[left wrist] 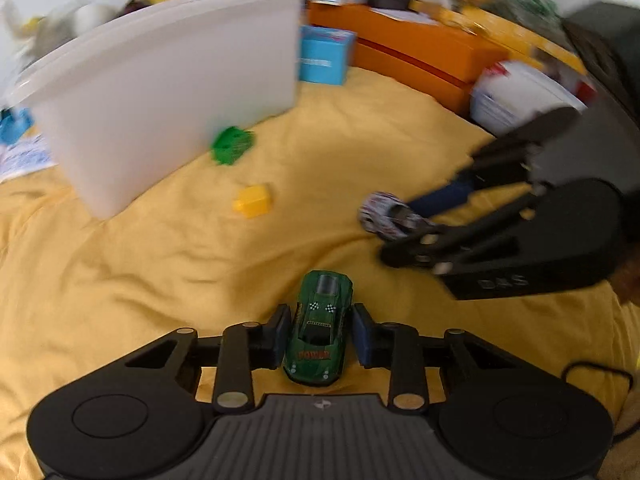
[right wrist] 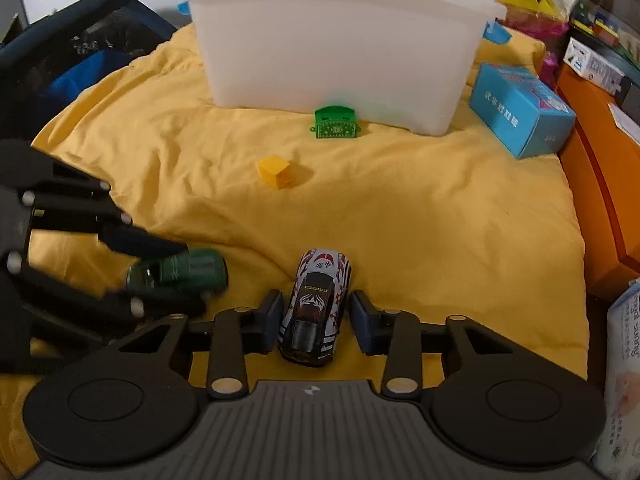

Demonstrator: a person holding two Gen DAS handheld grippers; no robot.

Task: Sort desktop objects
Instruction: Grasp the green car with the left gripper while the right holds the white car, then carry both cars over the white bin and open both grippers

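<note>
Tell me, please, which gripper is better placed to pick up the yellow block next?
Neither is free: the left gripper has the green car between its fingers, the right gripper the white car. Once emptied, probably the right: the yellow block lies almost straight ahead of it.

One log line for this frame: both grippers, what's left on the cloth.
left gripper: green car between pads | right gripper: white car between pads | loose: yellow block, green piece | white bin behind

Green toy car [left wrist: 318, 330] and white toy car [right wrist: 314, 306], upright, on yellow cloth [right wrist: 400, 220].
</note>
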